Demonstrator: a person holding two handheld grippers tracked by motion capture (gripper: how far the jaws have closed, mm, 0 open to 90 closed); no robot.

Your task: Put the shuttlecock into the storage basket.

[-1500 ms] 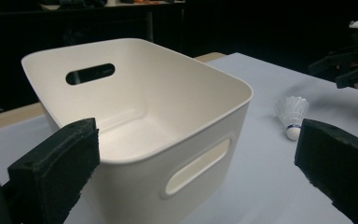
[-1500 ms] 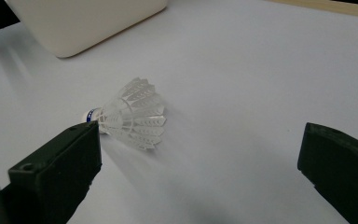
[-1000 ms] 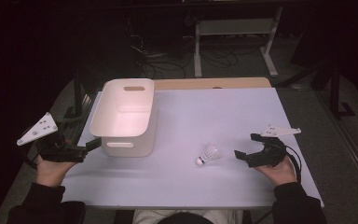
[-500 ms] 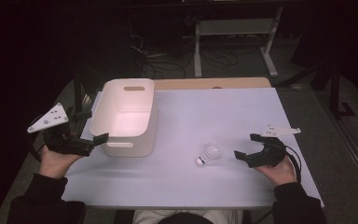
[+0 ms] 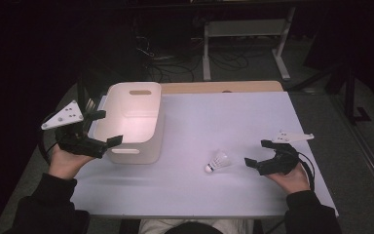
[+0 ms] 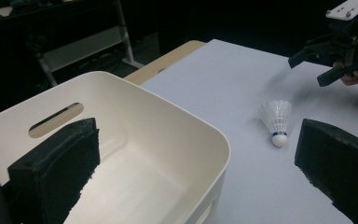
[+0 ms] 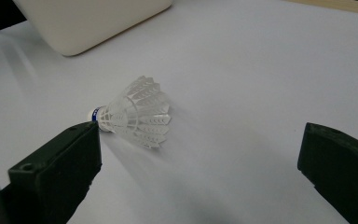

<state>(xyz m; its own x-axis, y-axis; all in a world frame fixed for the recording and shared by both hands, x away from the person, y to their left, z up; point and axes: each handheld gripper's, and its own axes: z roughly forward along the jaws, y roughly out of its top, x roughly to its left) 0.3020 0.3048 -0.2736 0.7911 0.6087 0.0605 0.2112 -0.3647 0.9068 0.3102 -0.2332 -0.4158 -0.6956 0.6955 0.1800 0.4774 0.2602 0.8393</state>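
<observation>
Both hand-held grippers stand with jaws wide and hold nothing above the white worktop (image 5: pixel 214 122): the left hand-held gripper (image 5: pixel 103 127) hovers at the near left corner of the empty white bin (image 5: pixel 132 117), one jaw over its inside and the other outside its rim, while the right hand-held gripper (image 5: pixel 258 153) sits low near the right edge, pointing toward the shuttlecock (image 5: pixel 217 161). That shuttlecock lies on its side on the bare surface between bin and right hand-held gripper, just ahead of the open jaws, touching neither, its blue-banded cork tip turned toward the person.
</observation>
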